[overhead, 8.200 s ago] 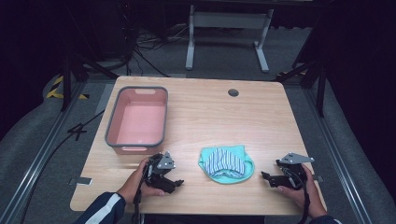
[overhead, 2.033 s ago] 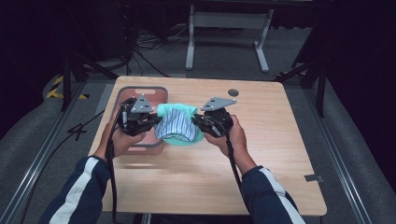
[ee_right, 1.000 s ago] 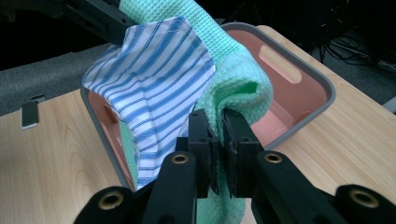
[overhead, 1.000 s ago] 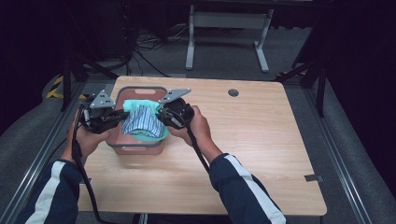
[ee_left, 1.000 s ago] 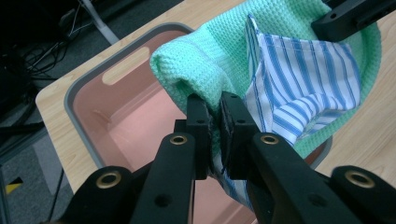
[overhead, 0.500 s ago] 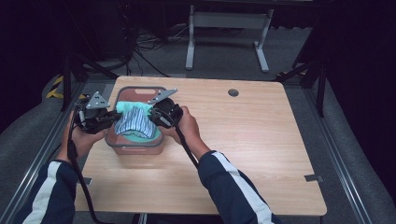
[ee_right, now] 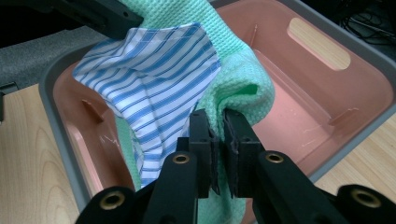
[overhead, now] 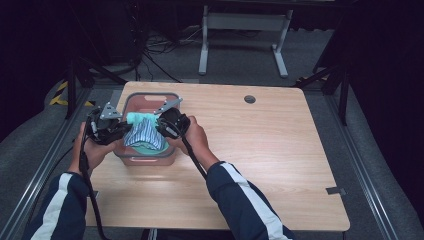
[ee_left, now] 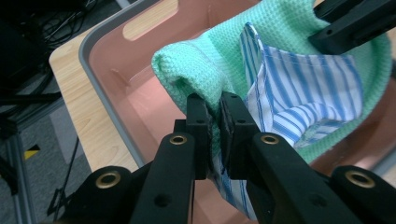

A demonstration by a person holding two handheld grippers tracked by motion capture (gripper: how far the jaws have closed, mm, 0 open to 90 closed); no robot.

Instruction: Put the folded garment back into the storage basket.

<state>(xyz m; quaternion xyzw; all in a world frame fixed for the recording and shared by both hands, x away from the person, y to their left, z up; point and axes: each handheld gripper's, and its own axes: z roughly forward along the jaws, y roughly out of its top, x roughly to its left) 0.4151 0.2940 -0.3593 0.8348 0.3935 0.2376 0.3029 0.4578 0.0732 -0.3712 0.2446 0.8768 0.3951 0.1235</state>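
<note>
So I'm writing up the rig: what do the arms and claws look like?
Each sleeve is dark navy with a white stripe. The left claw and right claw are black, with brass-coloured pivot rings. Each carries a grey three-cornered plate and trails a black cable.

— What can't you make out at your bin [overhead: 146,159]?

— In the high view your cloth bundle [overhead: 144,136] covers most of its floor, and your left gripper [overhead: 120,128] and right gripper [overhead: 161,125] hide the cloth's two gripped ends.

— And from the gripper views?

— The frame cuts off the bin's near wall. Your jaws cover the pinched fold of green waffle towel [ee_left: 219,70], and the striped cloth [ee_right: 154,88] runs down behind them, its lower edge unseen. Your sleeves leave the high view's bottom edge.
</note>
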